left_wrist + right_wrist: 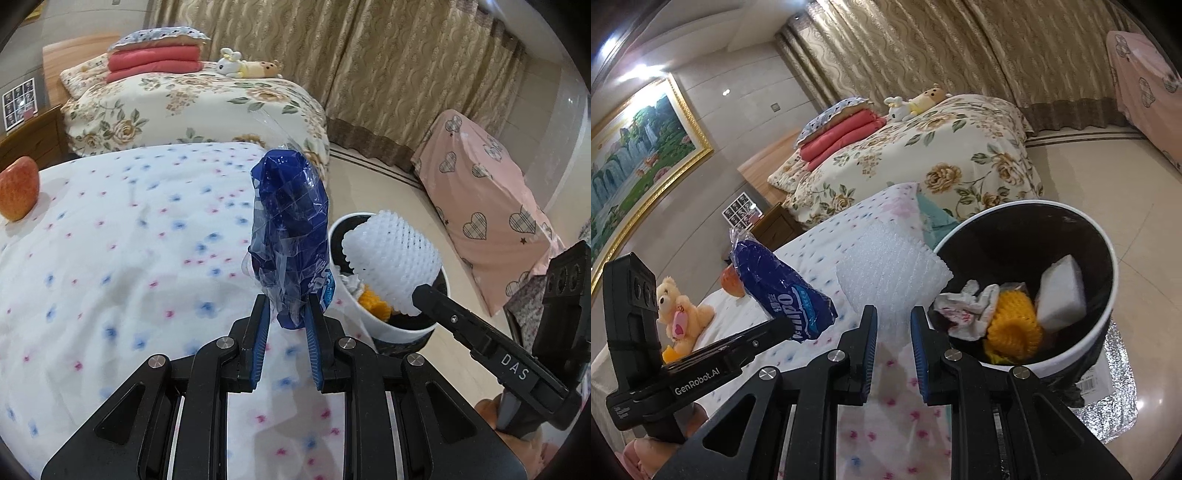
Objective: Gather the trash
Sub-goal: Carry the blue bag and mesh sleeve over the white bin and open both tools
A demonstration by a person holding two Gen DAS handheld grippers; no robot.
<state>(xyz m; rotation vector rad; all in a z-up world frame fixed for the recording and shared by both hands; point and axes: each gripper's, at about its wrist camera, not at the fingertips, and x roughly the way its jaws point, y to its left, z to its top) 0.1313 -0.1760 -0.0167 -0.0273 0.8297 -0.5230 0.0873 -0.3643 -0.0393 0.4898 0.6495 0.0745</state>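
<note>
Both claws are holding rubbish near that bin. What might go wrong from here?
1. The left claw pinches only the bottom end of the blue plastic wrapper, which still hangs over the bed; it might slip out or land there.
2. The white foam net in the right claw is light and bulky, so it might catch the rim of the bin and bounce out.

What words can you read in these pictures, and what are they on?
"DAS": on the right gripper, along its side.
"GenRobot.AI": on the left gripper, along its side.
Blue wrapper: white brand lettering, too crumpled to read.
Label under the trash bin: too small.
</note>
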